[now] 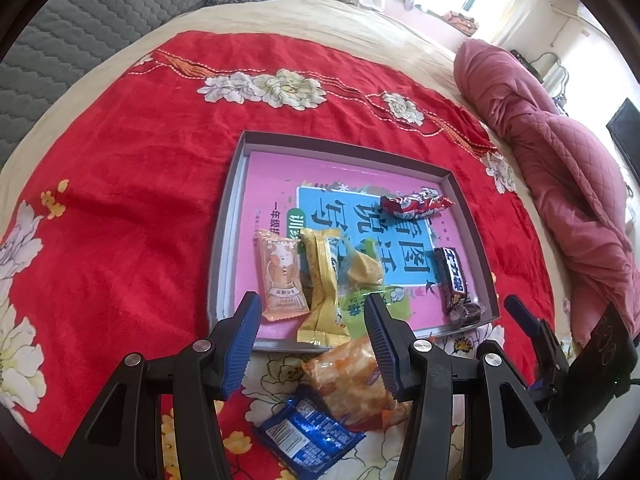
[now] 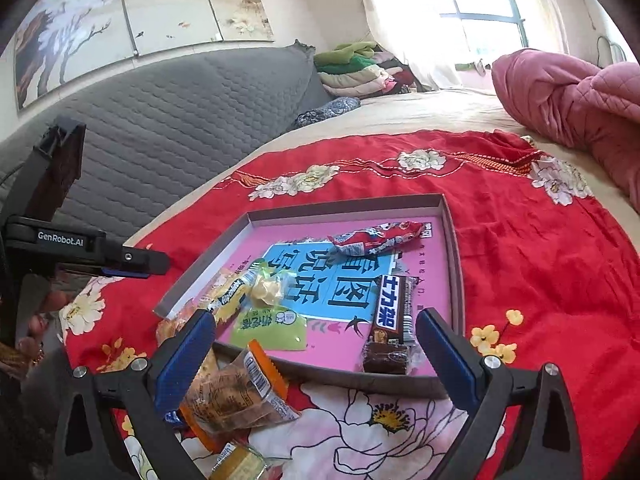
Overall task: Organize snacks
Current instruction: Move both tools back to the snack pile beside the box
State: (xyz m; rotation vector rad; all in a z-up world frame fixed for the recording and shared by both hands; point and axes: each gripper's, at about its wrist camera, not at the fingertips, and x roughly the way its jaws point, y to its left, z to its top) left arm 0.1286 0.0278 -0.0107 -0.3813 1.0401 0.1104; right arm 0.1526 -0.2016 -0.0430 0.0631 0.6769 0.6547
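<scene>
Grey cardboard tray (image 1: 230, 216) w/ low walls sits mid-frame on red floral cloth (image 1: 132, 184), pink book cover lining its floor. Inside, 6 snacks: red packet (image 1: 416, 203) at 1 o'clock near far-right corner, dark choc bar (image 1: 454, 280) at 3 o'clock along right wall, peach packet (image 1: 282, 278), yellow wrapper (image 1: 322, 292), clear-wrapped yellow sweet (image 1: 362, 270) and green packet (image 1: 374, 304) bunched at 6–7 o'clock, yellow one overhanging near wall. Far-left part of tray floor is open pink; broad open cloth at 9 and 12 o'clock. Outside tray, 2 more just past near wall in left view: orange cracker pack (image 1: 348, 380) and blue packet (image 1: 308, 432) below it, apart from tray; right view shows another small wrapper at bottom edge, unclear what. Left gripper (image 1: 314, 344) wide apart, holding nothing, fingers either side of the near wall. Right gripper (image 2: 316, 356) also spread wide, nothing held; cracker pack (image 2: 236, 396) just beside its left finger. Pink quilt (image 1: 560, 168) heaped at 2–3 o'clock, off the cloth.
</scene>
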